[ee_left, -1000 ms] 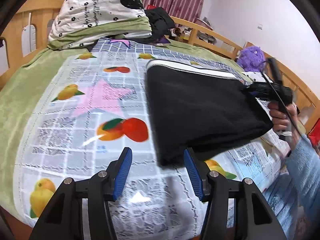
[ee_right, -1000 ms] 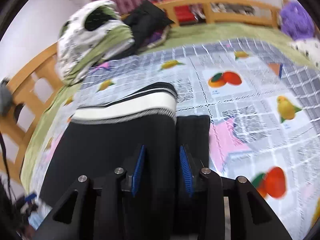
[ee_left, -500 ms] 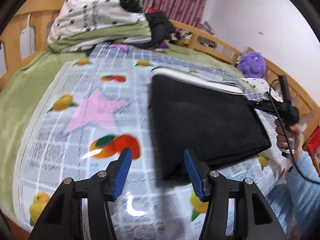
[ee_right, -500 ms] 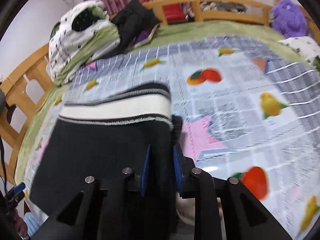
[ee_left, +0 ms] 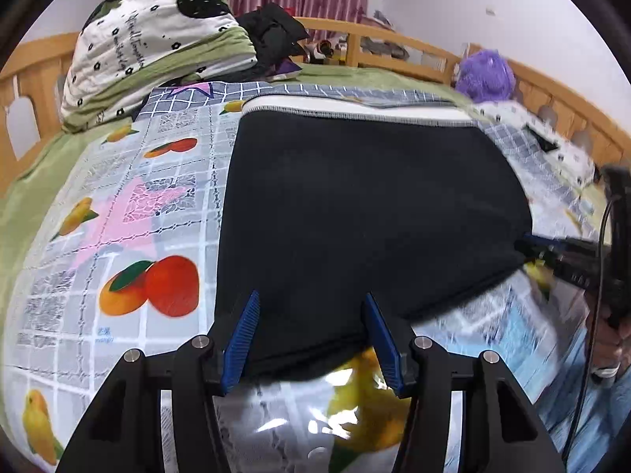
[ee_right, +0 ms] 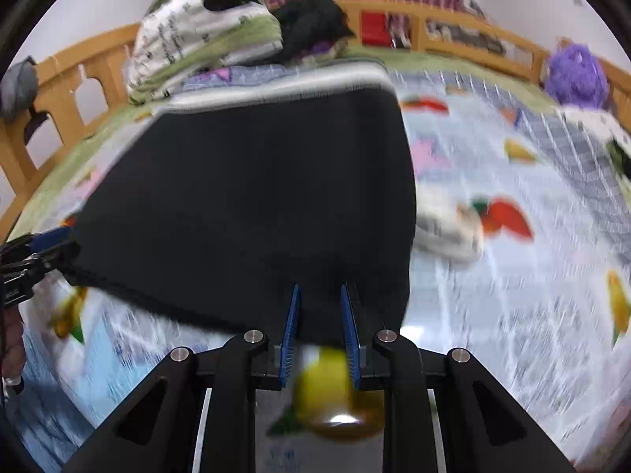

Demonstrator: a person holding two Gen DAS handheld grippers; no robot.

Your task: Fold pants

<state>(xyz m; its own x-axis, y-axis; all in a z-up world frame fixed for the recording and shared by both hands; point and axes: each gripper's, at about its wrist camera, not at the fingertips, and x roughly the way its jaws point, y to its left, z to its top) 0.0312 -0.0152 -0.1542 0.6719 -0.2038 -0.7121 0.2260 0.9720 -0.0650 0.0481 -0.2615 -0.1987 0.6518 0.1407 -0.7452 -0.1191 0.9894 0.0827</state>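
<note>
The black pants (ee_left: 366, 213) with a white striped waistband (ee_left: 355, 108) lie folded flat on the fruit-print sheet (ee_left: 130, 213). My left gripper (ee_left: 311, 335) is open, its blue pads on either side of the near left corner of the pants. My right gripper (ee_right: 317, 325) has narrowed its pads around the near right edge of the pants (ee_right: 252, 205); it also shows in the left wrist view (ee_left: 528, 246) at the pants' right corner. The right wrist view is blurred by motion.
A bundled white and green quilt (ee_left: 154, 43) and dark clothes (ee_left: 272, 37) lie at the bed's head. A purple plush toy (ee_left: 487, 75) sits by the wooden bed rail (ee_left: 394, 45). A green blanket (ee_left: 35, 165) lies under the sheet.
Both grippers have moved in toward the near edge of the pants. The right gripper has shifted from the waistband side to the near right corner. The left stays open.
</note>
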